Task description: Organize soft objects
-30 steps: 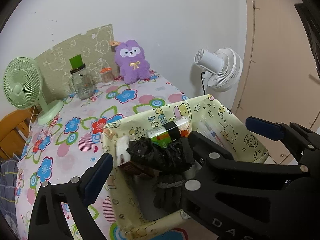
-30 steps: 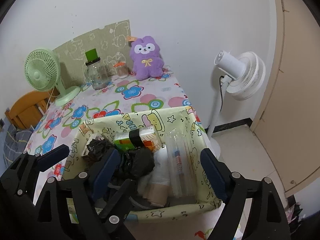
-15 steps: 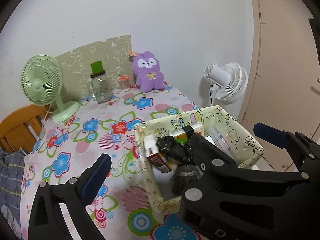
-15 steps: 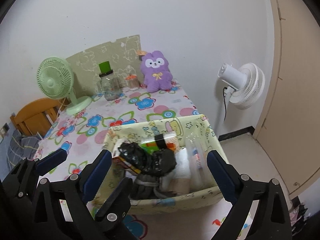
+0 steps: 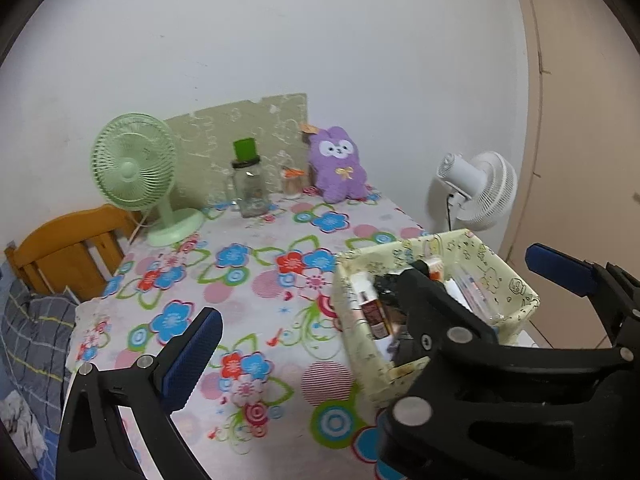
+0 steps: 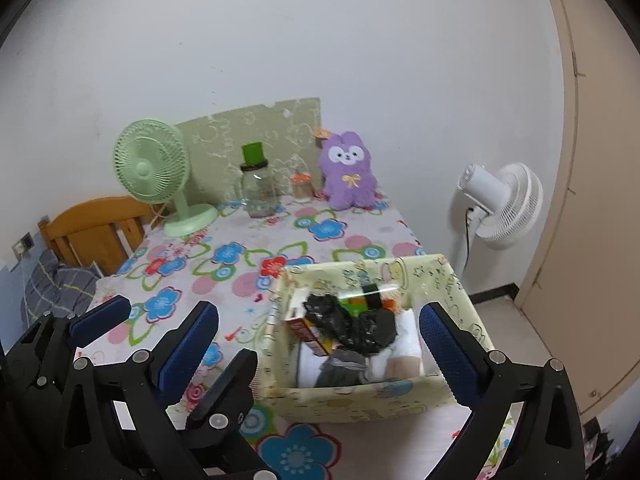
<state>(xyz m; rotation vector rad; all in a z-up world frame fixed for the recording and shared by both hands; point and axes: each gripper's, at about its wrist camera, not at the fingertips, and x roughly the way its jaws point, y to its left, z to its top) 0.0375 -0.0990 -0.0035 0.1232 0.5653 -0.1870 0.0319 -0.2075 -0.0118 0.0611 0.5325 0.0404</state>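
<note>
Soft stuff sat in the box at the right front corner of the surface: a black crumpled bag on top, a grey knit piece under it at the front wall, white rolled items to the right. Mixed in with them: a red-orange carton on the left side, a green and orange pack with a black band at the back, and clear tubes along the right wall. The purple plush stood apart, upright at the far edge against the green panel, just beside a small orange-lidded jar.

Your left gripper had jaws spread wide, nothing held, left jaw over bare cloth and right jaw beyond the box. Your right gripper was also spread and empty, straddling the box from above.

My read: you were between picks, with sorting barely started, since the box was full and mixed. The next move probably called for dropping one gripper onto the black bag, which lay topmost and clear. Pinch a fold, not the bulk; it would likely deform and could drag the carton along.

Elsewhere: a green fan and a glass jar at the back, a white fan off the surface on the right, and a wooden chair on the left.
</note>
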